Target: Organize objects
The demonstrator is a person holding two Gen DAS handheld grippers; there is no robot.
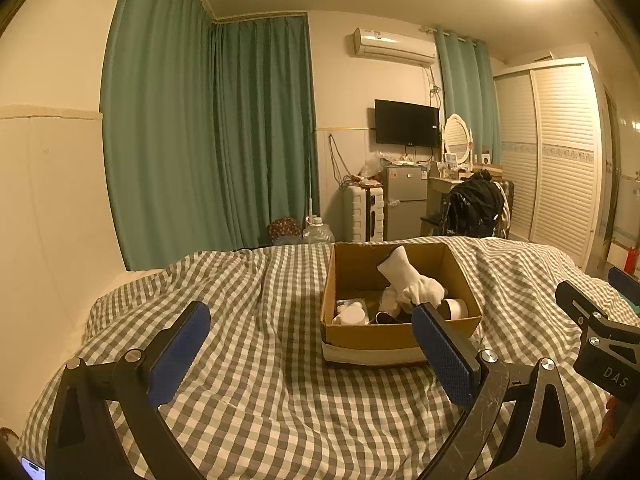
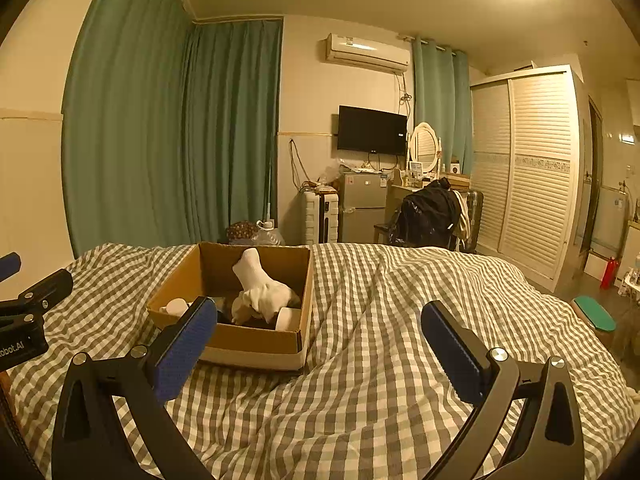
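Note:
An open cardboard box (image 1: 384,338) (image 2: 256,342) sits on the checked bed cover (image 1: 260,360) (image 2: 380,340). Inside lie a white sock (image 1: 416,284) (image 2: 262,288), white cups (image 1: 352,314) (image 2: 286,318) and a dark cup (image 1: 386,317). My left gripper (image 1: 312,316) hovers open above the cover, just short of the box and slightly left of it. Its right fingertip overlaps the box's near wall. My right gripper (image 2: 320,316) is open too, to the right of the box, nothing between its fingers. Each gripper shows at the edge of the other's view.
Beyond the bed stand green curtains (image 1: 208,140), a white suitcase (image 1: 366,212), a small fridge (image 1: 404,200), a chair with a black bag (image 1: 474,206) and a louvred wardrobe (image 1: 556,152). A water jug (image 1: 318,232) sits on the floor. A phone corner (image 1: 32,468) shows at bottom left.

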